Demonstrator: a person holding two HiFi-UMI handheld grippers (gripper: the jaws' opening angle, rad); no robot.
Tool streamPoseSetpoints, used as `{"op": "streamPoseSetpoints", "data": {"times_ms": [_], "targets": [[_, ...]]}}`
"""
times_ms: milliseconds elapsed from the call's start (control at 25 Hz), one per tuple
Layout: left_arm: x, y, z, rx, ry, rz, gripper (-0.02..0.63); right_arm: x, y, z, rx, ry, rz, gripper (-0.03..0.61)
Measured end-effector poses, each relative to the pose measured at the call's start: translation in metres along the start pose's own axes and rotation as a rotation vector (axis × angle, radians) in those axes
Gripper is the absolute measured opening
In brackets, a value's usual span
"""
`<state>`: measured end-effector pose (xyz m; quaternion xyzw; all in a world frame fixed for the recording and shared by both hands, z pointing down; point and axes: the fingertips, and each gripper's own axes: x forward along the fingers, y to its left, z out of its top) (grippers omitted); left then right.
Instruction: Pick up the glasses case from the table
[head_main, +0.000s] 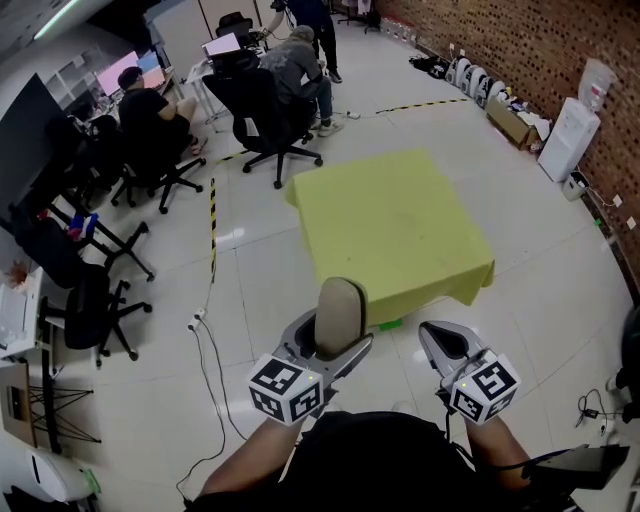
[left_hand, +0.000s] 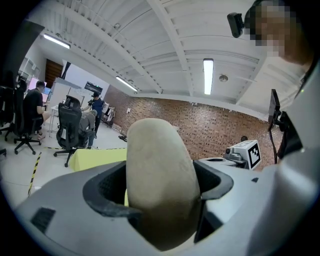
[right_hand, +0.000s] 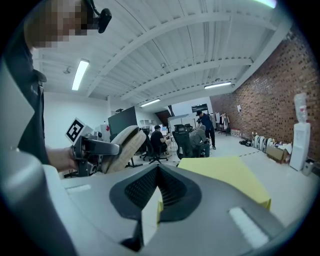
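The beige oval glasses case (head_main: 340, 312) stands upright between the jaws of my left gripper (head_main: 335, 340), which is shut on it, in the air short of the table's near edge. In the left gripper view the case (left_hand: 160, 185) fills the middle, clamped between both dark pads. My right gripper (head_main: 447, 347) hovers beside it to the right, shut and holding nothing. From the right gripper view (right_hand: 159, 172) the case (right_hand: 124, 146) shows at the left, in the other gripper. The yellow-covered table (head_main: 395, 225) lies ahead, its top bare.
Black office chairs (head_main: 265, 120) with seated people stand beyond the table at the left. A white cable (head_main: 210, 370) runs over the tiled floor to my left. A brick wall (head_main: 520, 50) and a water dispenser (head_main: 568, 135) are at the right.
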<state>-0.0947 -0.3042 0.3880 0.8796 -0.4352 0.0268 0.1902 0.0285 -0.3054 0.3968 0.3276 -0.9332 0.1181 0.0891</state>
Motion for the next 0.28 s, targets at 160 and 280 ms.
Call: {"op": "streamPoseSetpoints", "data": {"times_ms": [160,280], "targets": [[0.0003,-0.006,-0.0021,0.002,-0.002,-0.003,0.41,-0.0044,0.0002,-0.0025,-0.001,0.0,0.0,0.0],[0.0005,-0.0072,-0.0041,0.005,-0.005,-0.005,0.41,-0.0045,0.0003,-0.0042,-0.002,0.0,0.0,0.0]]}}
